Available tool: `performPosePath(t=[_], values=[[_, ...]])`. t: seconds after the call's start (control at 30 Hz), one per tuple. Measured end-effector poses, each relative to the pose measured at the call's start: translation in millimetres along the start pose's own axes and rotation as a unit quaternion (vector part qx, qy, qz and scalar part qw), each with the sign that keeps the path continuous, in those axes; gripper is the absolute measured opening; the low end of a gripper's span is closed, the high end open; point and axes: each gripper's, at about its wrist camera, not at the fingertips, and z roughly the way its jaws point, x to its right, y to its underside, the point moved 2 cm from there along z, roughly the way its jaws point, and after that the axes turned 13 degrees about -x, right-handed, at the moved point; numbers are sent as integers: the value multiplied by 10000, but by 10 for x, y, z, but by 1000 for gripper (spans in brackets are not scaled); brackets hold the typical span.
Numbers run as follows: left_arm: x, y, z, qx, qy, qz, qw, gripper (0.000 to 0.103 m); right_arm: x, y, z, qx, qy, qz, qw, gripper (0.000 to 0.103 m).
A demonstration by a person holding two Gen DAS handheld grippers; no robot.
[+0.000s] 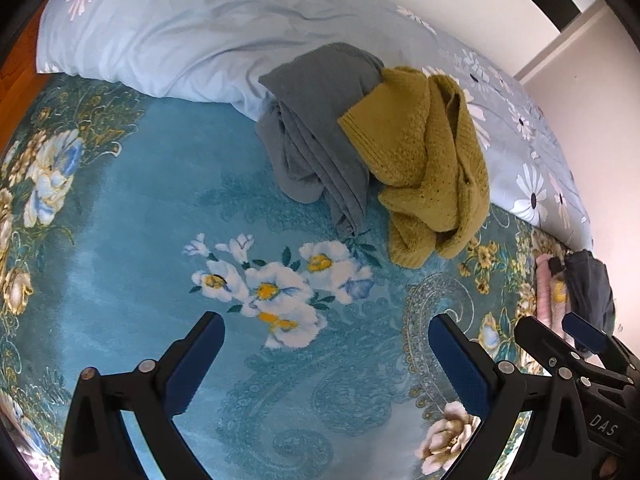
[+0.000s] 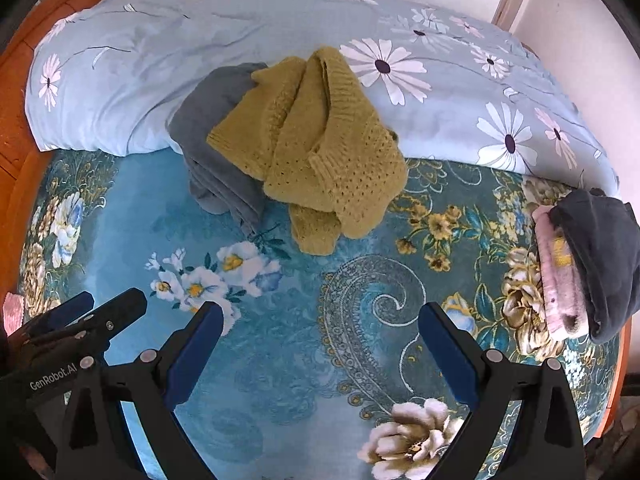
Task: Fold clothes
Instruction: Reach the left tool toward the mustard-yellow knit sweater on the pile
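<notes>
**Desk:** What does the frame carry?

**Photographer:** Two hand-held grippers hover over a bed spread with a teal floral blanket (image 2: pixel 280 320). The left gripper (image 1: pixel 326 354) has its blue-padded fingers spread wide, nothing between them; the right gripper (image 2: pixel 320 344) is likewise spread and holds nothing. Both sit low over the blanket's bare middle, side by side, the right one's tips showing at the edge of the left view.

**Desk:** And the clothes?

**Photographer:** Take the white flower cluster (image 1: pixel 276 284) woven into the blanket as the marker. Beyond it, a crumpled mustard knit sweater (image 1: pixel 432 168) lies heaped half on top of a rumpled grey garment (image 1: pixel 316 132); the two touch, the grey one on the side away from the sweater's trailing sleeve. Both lean against a pale blue daisy-print quilt (image 2: pixel 160 60) bunched along the far side of the bed.

**Desk:** Anything folded?

**Photographer:** Well to the right of the cluster, at the blanket's edge, a folded pink garment (image 2: pixel 556 280) sits with a dark grey garment (image 2: pixel 600 248) resting on it. An orange-brown wooden bed frame (image 2: pixel 16 100) shows to the far left.
</notes>
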Motion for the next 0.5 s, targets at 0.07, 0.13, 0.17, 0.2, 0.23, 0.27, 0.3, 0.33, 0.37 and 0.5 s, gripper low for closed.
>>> performPosePath(t=[0.07, 0.13, 0.17, 0.2, 0.23, 0.27, 0.3, 0.33, 0.37, 0.5], values=[[22, -22, 50, -57, -12, 35, 10000, 103, 23, -11, 56, -49, 14, 14, 10000, 98], [44, -43, 101, -114, -24, 71, 9999, 103, 46, -23, 112, -98, 27, 28, 9999, 98], [54, -55, 125, -133, -25, 87, 9999, 103, 57, -29, 140, -122, 34, 35, 9999, 98], [60, -67, 148, -137, -19, 100, 9999, 103, 71, -35, 167, -146, 37, 43, 9999, 98], [63, -86, 171, -143, -13, 109, 9998, 103, 87, -44, 193, -169, 34, 55, 9998, 98], [59, -110, 191, -169, 9, 76, 9998, 103, 103, -54, 219, -190, 31, 64, 9998, 98], [53, -132, 206, -204, 36, 20, 9998, 103, 118, -64, 244, -208, 30, 71, 9998, 98], [53, -154, 226, -199, 52, 17, 9998, 103, 135, -75, 269, -228, 29, 78, 9997, 98], [55, -174, 248, -192, 80, 14, 9998, 103, 151, -90, 291, -251, 25, 89, 9996, 98], [64, -235, 351, -321, 69, 31, 9995, 103, 198, -167, 374, -353, -19, 151, 9993, 98]])
